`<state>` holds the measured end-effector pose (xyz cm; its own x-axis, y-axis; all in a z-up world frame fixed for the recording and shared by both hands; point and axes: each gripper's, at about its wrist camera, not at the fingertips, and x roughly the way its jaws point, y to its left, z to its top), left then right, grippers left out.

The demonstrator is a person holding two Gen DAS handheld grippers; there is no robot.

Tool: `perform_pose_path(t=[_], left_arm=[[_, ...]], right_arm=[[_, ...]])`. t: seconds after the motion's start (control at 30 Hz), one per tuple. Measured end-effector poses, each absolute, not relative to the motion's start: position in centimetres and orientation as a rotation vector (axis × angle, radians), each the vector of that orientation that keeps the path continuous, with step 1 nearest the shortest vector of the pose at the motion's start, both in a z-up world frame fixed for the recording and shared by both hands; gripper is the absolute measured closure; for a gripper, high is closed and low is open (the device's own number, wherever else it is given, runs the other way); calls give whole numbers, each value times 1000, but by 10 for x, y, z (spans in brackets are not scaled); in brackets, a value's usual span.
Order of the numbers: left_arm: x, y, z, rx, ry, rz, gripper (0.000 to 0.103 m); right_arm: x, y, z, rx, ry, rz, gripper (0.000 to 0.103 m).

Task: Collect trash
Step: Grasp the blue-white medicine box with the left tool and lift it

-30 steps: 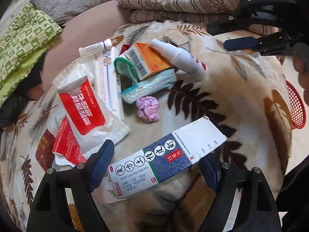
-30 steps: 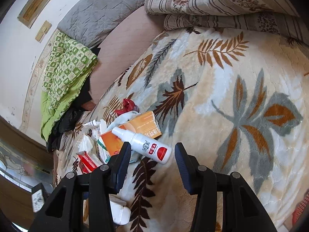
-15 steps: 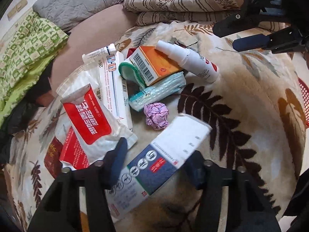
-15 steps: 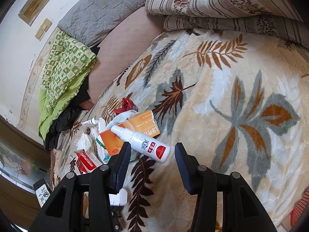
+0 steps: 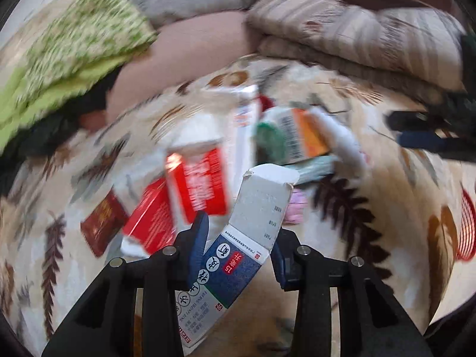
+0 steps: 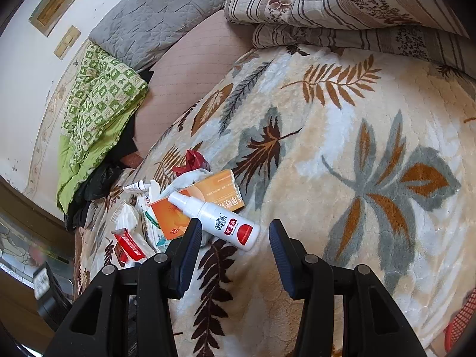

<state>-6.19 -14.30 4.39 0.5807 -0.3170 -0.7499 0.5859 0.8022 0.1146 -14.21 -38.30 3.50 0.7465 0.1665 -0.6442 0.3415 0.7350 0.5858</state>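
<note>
While jaws close, left gripper (image 5: 238, 238) pinching flattened medicine box (image 5: 247, 238), contents unseen

the blue-and-white box (image 5: 238, 267) shows "15" on a red patch; the orange box (image 6: 190, 208) reads "otc".

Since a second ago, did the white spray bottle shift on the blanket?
No. The white spray bottle lies across the orange box exactly as before, beside the dark fern leaf print.
</note>
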Motion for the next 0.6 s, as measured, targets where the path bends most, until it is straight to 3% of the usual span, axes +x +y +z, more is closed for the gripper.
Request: perform_pose_path(t=[0.23, 0.37, 0.4, 0.6], left_arm=[[-37, -125, 33, 263, 863, -491, 63], [-41, -120, 43, 227, 827, -483, 70], [-43, -117, 45, 212, 818, -478, 76], [-45, -95, 63, 113, 780, -442, 76]], right_arm=[[-140, -378, 35, 746, 745, -91, 52], [-135, -367, 37, 693, 758, -76, 52], [-134, -365, 38, 675, 761, -74, 52], [-123, -346, 42, 530, 782, -64, 52]])
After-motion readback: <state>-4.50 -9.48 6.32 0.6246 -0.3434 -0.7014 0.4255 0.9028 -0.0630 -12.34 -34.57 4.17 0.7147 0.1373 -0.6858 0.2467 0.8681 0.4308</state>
